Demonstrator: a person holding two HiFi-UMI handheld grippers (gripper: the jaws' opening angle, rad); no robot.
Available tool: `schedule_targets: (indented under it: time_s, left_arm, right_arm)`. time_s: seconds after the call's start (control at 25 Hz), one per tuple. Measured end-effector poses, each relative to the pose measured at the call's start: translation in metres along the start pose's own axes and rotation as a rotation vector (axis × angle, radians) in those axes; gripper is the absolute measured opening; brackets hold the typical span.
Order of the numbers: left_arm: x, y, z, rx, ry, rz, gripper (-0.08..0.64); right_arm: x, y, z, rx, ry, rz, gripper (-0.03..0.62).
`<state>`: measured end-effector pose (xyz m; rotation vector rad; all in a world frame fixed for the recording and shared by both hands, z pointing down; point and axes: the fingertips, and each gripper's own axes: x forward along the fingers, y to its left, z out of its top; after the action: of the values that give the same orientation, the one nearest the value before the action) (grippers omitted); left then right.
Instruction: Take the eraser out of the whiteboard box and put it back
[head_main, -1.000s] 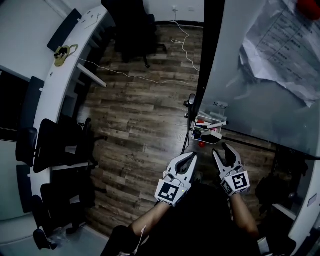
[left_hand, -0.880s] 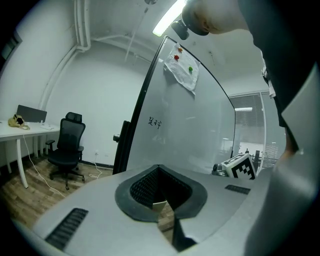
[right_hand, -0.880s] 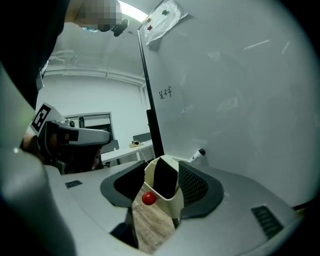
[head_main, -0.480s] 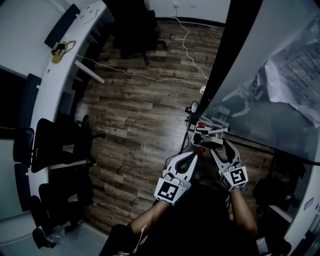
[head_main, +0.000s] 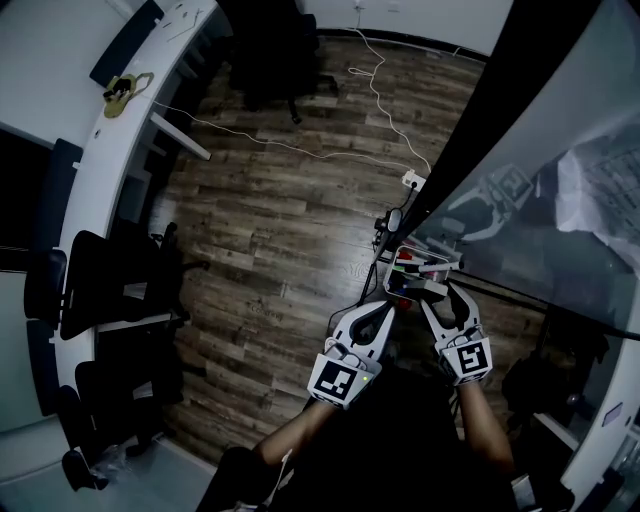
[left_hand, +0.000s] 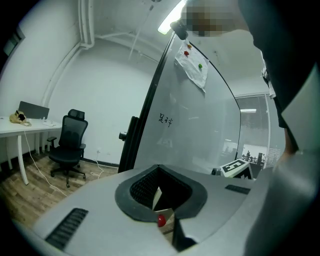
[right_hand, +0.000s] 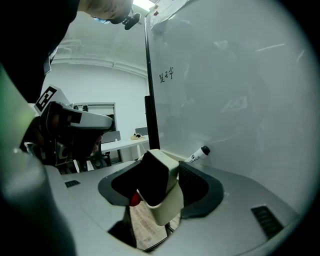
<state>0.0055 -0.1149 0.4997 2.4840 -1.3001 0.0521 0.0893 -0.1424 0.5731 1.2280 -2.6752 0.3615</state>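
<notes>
A white whiteboard box (head_main: 405, 268) hangs at the foot of the whiteboard (head_main: 540, 200), with markers and the eraser (head_main: 427, 288) in it. In the right gripper view the eraser (right_hand: 161, 172), white with a black felt face, stands in the box (right_hand: 169, 212) between my right gripper's (right_hand: 157, 186) jaws. Those jaws have just been opening and stand wide around it. In the head view my right gripper (head_main: 440, 297) reaches the box's near end. My left gripper (head_main: 385, 312) hovers just left of the box, tips together and holding nothing. Its closed tips (left_hand: 159, 169) point at the board's frame.
A marker (right_hand: 198, 154) lies in the box beyond the eraser. A small red object (left_hand: 161, 220) shows below the jaws. Sheets of paper (head_main: 600, 190) are pinned to the board. White cables (head_main: 300, 150) run over the wood floor. An office chair (left_hand: 67, 145) and desk (head_main: 110, 150) stand to the left.
Both grippers have edged forward to the box. My right gripper's jaws have spread wider and now flank the box's near end. The head view has swung, so the board sits more slanted.
</notes>
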Motion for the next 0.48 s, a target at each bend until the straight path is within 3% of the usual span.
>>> schedule_targets:
  time_s: [0.48]
  left_arm:
    - [-0.0032,-0.0022,0.0029,-0.011,-0.017,0.014,0.006]
  right_arm:
    - [-0.0031,0.0003,0.0090,0.024,-0.030,-0.014,0.213]
